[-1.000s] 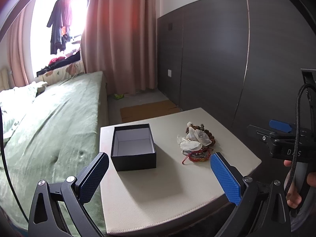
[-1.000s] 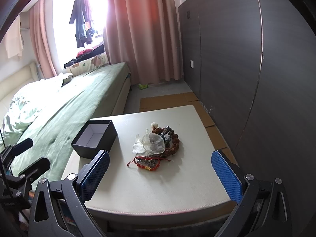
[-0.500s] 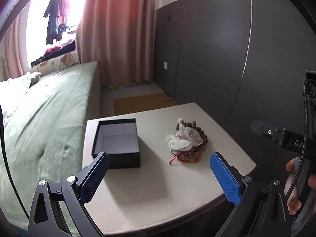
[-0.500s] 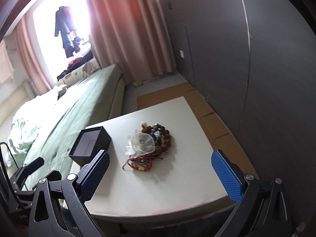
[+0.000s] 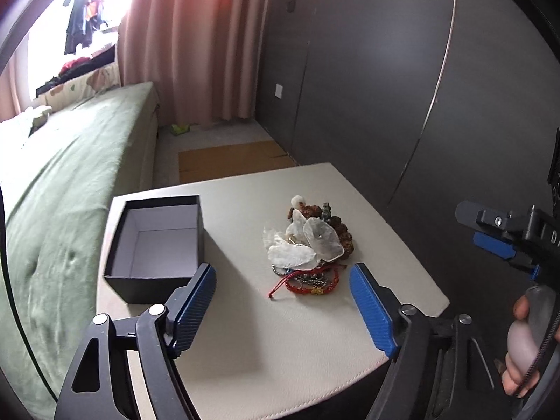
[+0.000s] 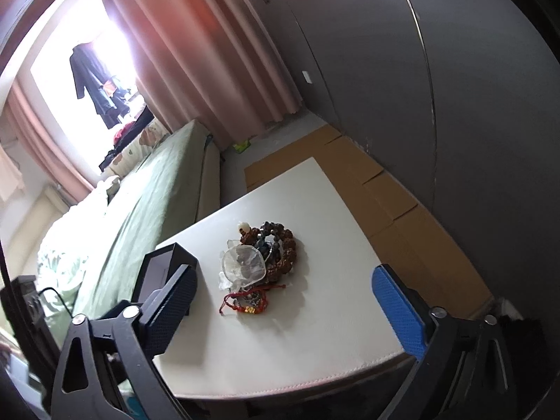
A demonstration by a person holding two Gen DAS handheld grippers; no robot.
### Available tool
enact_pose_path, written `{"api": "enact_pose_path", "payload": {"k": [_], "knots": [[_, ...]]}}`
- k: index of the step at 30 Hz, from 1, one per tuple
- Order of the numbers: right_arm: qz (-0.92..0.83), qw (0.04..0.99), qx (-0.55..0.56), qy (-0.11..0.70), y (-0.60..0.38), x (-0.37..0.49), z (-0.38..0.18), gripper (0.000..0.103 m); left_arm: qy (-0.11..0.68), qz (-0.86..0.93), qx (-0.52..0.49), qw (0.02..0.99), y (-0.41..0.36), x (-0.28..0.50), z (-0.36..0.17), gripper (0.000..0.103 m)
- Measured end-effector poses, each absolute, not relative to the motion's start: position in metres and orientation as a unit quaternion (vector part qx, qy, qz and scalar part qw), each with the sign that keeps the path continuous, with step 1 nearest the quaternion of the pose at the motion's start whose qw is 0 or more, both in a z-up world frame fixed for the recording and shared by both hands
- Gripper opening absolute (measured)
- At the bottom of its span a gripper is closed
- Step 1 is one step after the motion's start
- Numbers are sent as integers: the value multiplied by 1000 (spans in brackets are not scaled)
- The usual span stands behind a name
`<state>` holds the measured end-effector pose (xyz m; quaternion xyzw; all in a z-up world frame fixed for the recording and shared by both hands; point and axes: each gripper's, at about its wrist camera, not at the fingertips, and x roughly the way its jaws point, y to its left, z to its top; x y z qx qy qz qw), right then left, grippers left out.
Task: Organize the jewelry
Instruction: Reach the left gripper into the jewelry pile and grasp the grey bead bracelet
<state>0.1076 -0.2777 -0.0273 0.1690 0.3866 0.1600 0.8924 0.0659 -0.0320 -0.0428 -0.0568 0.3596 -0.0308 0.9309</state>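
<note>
A heap of jewelry (image 5: 308, 245) lies on a cream table (image 5: 266, 343): brown bead bracelets, pale shell-like pieces and a red cord bracelet (image 5: 308, 285) at its near edge. An open, empty black box (image 5: 157, 241) stands to its left. My left gripper (image 5: 283, 308) is open and empty, above the table just short of the heap. My right gripper (image 6: 283, 308) is open and empty, also near the table's front edge. The heap (image 6: 259, 259) and the box (image 6: 164, 269) show in the right wrist view too. The right gripper also shows at the right of the left wrist view (image 5: 497, 241).
A bed with a green cover (image 5: 66, 189) runs along the table's left side. A dark panelled wall (image 5: 402, 87) stands to the right. Cardboard (image 6: 395, 203) lies on the floor beyond and right of the table. Pink curtains (image 5: 189, 42) hang at the back.
Both grippers have moved forward and down toward the table, so the heap and box look larger. The right wrist view has tilted. The left jaws have narrowed somewhat.
</note>
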Motion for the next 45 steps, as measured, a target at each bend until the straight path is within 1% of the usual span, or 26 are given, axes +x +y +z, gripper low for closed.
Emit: {"api": "enact_pose_path", "payload": {"k": [2, 6, 7, 9, 12, 14, 19, 21, 24, 25, 26, 27, 28, 29, 31, 33, 34, 35, 38, 40, 45], "knots": [[161, 888, 180, 392, -280, 114, -31, 96, 364, -30, -54, 929, -36, 74, -47, 78], [159, 879, 204, 401, -284, 128, -38, 96, 370, -33, -65, 926, -41, 89, -52, 78], [158, 878, 208, 402, -284, 130, -39, 95, 371, -34, -67, 926, -41, 92, -53, 78], [158, 874, 216, 405, -284, 139, -43, 90, 374, -39, -69, 924, -43, 101, -57, 78], [155, 869, 224, 414, -283, 151, -49, 85, 386, -46, -70, 919, -48, 116, -63, 71], [158, 862, 231, 422, -281, 159, -54, 79, 401, -52, -78, 911, -50, 128, -70, 66], [167, 850, 252, 431, -276, 167, -64, 78, 424, -54, -102, 898, -49, 149, -86, 59], [171, 846, 258, 433, -272, 173, -66, 78, 430, -57, -111, 894, -50, 158, -91, 52], [178, 841, 267, 436, -267, 183, -69, 76, 434, -69, -118, 891, -52, 168, -99, 35], [183, 837, 273, 439, -265, 187, -69, 75, 439, -71, -119, 888, -52, 170, -102, 19], [195, 825, 290, 444, -262, 194, -71, 75, 445, -73, -126, 884, -50, 173, -105, 7], [208, 813, 308, 449, -260, 198, -71, 75, 445, -71, -134, 882, -47, 173, -105, 4], [216, 802, 320, 456, -257, 204, -72, 71, 439, -69, -144, 884, -43, 172, -102, 2], [215, 800, 314, 464, -250, 211, -70, 69, 427, -70, -152, 889, -38, 169, -97, 0], [202, 807, 291, 474, -238, 221, -65, 68, 405, -74, -166, 896, -30, 163, -84, 0], [203, 798, 292, 486, -227, 232, -67, 63, 388, -76, -181, 901, -20, 160, -73, 0], [203, 795, 294, 491, -225, 234, -70, 57, 380, -74, -186, 903, -15, 157, -69, 0], [198, 789, 296, 500, -219, 239, -77, 55, 372, -66, -191, 906, -7, 153, -64, 0], [197, 782, 291, 514, -209, 244, -102, 40, 355, -49, -198, 912, 10, 145, -56, 0], [186, 772, 284, 537, -204, 246, -119, 35, 348, -41, -202, 915, 20, 140, -52, 0], [182, 765, 277, 551, -192, 255, -140, 34, 332, -23, -201, 921, 38, 130, -46, 0]]}}
